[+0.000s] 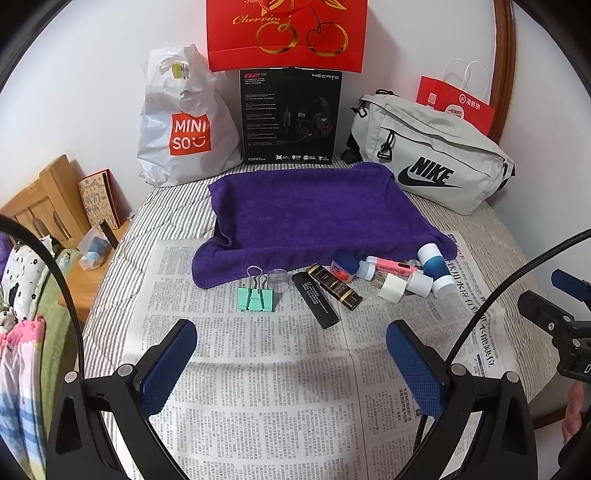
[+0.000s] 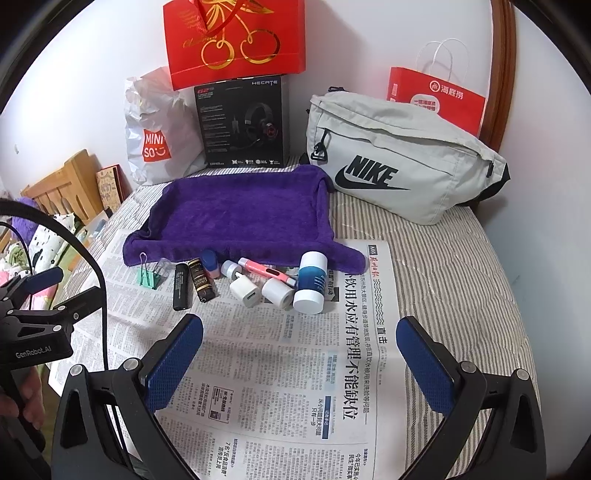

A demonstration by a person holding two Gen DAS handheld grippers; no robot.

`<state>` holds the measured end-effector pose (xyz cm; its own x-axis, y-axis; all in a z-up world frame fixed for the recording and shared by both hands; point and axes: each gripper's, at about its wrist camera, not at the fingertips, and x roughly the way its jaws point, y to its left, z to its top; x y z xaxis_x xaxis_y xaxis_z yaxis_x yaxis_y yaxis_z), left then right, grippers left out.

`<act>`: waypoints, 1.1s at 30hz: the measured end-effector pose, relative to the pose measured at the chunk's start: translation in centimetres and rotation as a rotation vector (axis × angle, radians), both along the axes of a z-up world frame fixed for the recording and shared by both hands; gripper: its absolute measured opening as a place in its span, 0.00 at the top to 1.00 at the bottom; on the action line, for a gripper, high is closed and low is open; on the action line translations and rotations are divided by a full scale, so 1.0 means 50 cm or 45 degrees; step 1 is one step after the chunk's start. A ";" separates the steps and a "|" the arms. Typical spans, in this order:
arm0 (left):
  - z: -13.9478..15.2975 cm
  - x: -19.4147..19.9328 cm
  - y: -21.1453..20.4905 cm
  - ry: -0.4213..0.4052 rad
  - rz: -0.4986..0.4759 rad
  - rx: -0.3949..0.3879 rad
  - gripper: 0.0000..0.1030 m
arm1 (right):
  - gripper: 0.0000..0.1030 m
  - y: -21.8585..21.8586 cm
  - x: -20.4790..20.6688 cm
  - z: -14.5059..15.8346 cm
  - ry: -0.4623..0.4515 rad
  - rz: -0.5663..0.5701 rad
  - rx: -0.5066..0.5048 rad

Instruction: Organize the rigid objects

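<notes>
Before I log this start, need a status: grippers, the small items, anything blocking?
Left gripper open, right gripper open, both empty. Small items in a row on newspaper, at purple towel edge. Nothing in the way.

striped bed (image 2: 443, 266) carries newspaper (image 2: 280, 369), purple towel (image 2: 236, 218), nike bag (image 2: 399, 162), headset box (image 2: 240, 122).

Purple towel (image 1: 314, 218), mint green clip (image 1: 256, 298), black stick (image 1: 314, 304), brown-and-gold tube (image 1: 335, 287), pink pen (image 1: 391, 264), blue-and-white bottle (image 2: 311, 282), white plugs (image 2: 243, 291), grey-striped sheet (image 2: 443, 266), black-on-white newspaper (image 1: 258, 369), blue pads (image 2: 173, 363), red bag (image 1: 286, 33), grey Nike bag (image 2: 399, 162)
</notes>
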<state>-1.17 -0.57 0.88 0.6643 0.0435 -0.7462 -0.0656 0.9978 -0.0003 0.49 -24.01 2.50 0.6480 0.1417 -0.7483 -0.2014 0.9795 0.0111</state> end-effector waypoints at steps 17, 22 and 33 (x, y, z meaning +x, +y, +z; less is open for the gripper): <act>0.008 -0.002 0.005 0.003 0.007 0.018 0.00 | 0.00 -0.010 0.006 -0.002 0.019 -0.022 0.000; 0.009 0.000 0.005 0.006 0.006 0.017 0.00 | 0.00 -0.009 0.007 -0.005 0.022 -0.022 -0.004; 0.012 0.001 0.015 0.007 0.014 0.024 0.00 | 0.00 -0.009 0.011 -0.008 0.031 -0.023 -0.002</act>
